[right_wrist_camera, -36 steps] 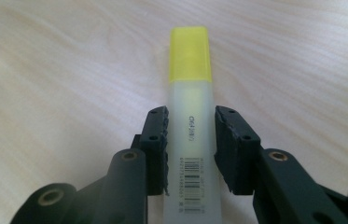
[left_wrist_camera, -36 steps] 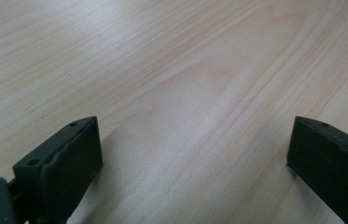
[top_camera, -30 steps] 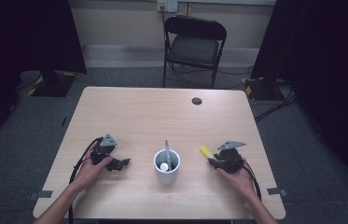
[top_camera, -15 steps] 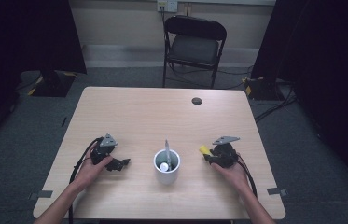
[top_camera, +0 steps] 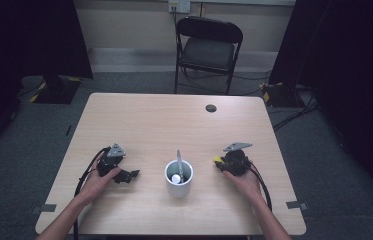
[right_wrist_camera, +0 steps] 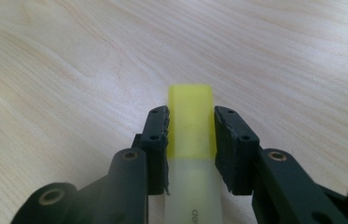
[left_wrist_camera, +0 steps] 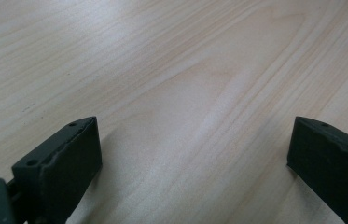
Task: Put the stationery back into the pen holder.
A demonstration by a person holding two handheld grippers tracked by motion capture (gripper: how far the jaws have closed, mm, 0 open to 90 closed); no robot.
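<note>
Right hand-held gripper (right_wrist_camera: 191,135), whose jaws have just been closing, clamps a yellow-capped marker (right_wrist_camera: 191,116) low over the surface (top_camera: 174,120) beside the cup (top_camera: 178,179), probably to drop it in, while the left hand-held gripper (left_wrist_camera: 194,154) rests wide apart, empty.

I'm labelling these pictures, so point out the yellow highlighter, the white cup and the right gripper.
yellow highlighter (right_wrist_camera: 191,116), right gripper view, on its yellow cap.
white cup (top_camera: 178,187), high view, on its outer wall.
right gripper (right_wrist_camera: 191,128), right gripper view, midway between its fingertips.

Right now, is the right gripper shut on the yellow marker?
Shut on it: in the right gripper view the jaws, just closing, press both sides of the marker, which lies level between them in the right gripper.
</note>
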